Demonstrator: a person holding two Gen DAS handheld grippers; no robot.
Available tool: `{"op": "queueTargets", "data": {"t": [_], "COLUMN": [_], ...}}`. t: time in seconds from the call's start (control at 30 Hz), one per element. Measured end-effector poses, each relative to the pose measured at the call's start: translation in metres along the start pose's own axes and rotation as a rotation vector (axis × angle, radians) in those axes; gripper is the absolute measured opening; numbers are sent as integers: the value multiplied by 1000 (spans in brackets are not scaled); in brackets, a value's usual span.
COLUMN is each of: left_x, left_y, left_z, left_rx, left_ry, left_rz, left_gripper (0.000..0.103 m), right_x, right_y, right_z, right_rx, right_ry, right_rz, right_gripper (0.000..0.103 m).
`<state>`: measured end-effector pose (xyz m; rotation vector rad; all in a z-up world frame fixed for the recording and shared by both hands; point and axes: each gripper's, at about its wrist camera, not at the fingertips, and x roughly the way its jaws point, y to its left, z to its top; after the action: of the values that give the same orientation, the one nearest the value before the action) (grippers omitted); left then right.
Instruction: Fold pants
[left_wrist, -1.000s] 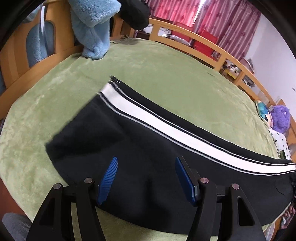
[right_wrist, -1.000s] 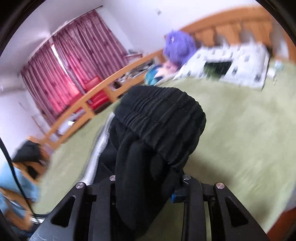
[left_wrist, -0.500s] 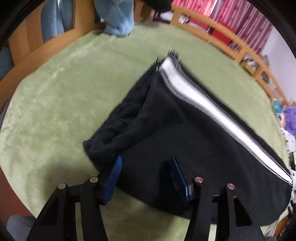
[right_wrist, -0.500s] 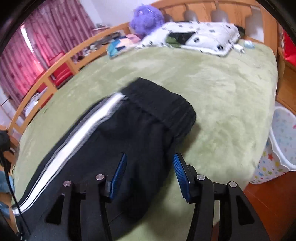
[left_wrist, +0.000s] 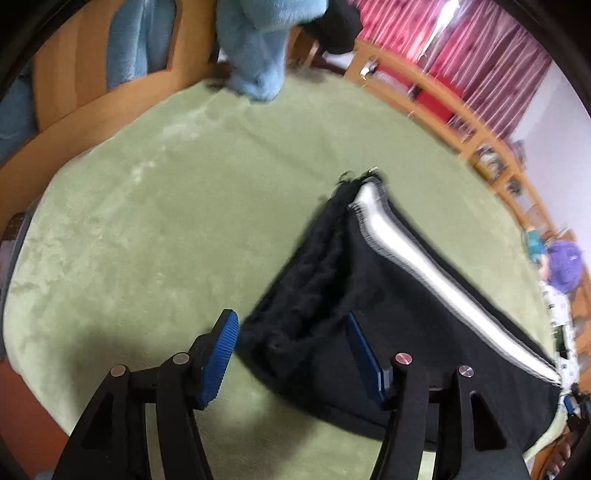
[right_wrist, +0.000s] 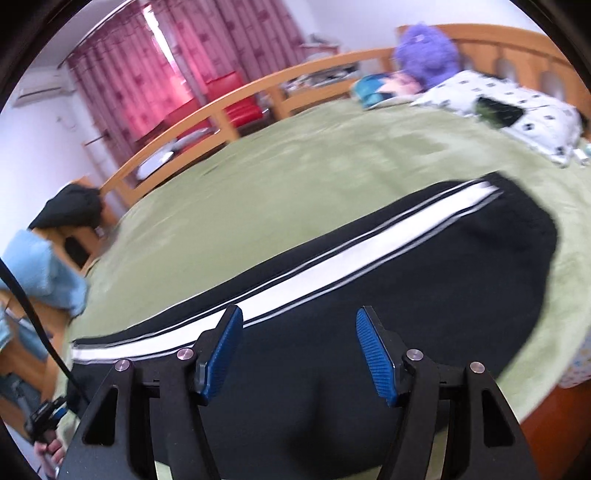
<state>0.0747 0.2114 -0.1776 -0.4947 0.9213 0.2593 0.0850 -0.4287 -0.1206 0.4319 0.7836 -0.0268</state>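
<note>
Black pants (left_wrist: 369, 295) with a white side stripe (left_wrist: 417, 254) lie flat along the near side of a green bed cover (left_wrist: 184, 203). My left gripper (left_wrist: 291, 347) is open and empty, its blue pads straddling the bunched cuff end just above the cloth. In the right wrist view the pants (right_wrist: 369, 295) stretch from the waistband at the right to the cuffs at the left, stripe (right_wrist: 332, 266) on top. My right gripper (right_wrist: 299, 347) is open and empty above the middle of the pants.
A wooden bed rail (right_wrist: 229, 110) runs along the far side, with red curtains (right_wrist: 184, 66) behind. A light blue garment (left_wrist: 258, 44) hangs over the footboard. A spotted pillow (right_wrist: 517, 107) and a purple plush toy (right_wrist: 424, 48) lie at the head end.
My right gripper let go of the waistband, which now lies flat, and pulled back over the middle of the pants. My left gripper shifted left toward the cuff end, still open.
</note>
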Motion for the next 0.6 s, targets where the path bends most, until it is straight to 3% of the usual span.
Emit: {"op": "queueTargets", "data": {"t": [0.07, 0.13, 0.17, 0.2, 0.23, 0.27, 0.33, 0.4, 0.57, 0.6], "left_x": [-5, -2, 5, 12, 12, 9, -5, -13, 13, 9], "left_y": [3, -3, -7, -8, -7, -5, 10, 22, 29, 28], "left_z": [-3, -5, -6, -8, -9, -8, -4, -3, -10, -8], "left_rx": [-14, 36, 61, 76, 83, 96, 52, 3, 6, 5], "left_ry": [-35, -25, 2, 22, 19, 13, -3, 8, 126, 122], "left_rz": [-64, -68, -45, -18, 2, 6, -91, -139, -82, -79], "left_gripper": [57, 57, 51, 30, 19, 14, 13, 13, 19, 27], "right_x": [11, 22, 26, 30, 32, 35, 34, 31, 32, 34], "right_y": [22, 40, 45, 50, 52, 56, 57, 58, 54, 55], "right_z": [-11, -25, -29, -35, -38, -42, -45, -46, -48, -46], "right_rx": [-13, -39, -49, -59, -67, -72, -75, -79, -25, -24], "right_ry": [27, 61, 68, 73, 76, 84, 88, 70, 66, 70], "right_rz": [34, 53, 54, 48, 40, 29, 20, 6, 33, 33], "right_gripper": [63, 63, 63, 63, 63, 63, 63, 63, 63, 63]}}
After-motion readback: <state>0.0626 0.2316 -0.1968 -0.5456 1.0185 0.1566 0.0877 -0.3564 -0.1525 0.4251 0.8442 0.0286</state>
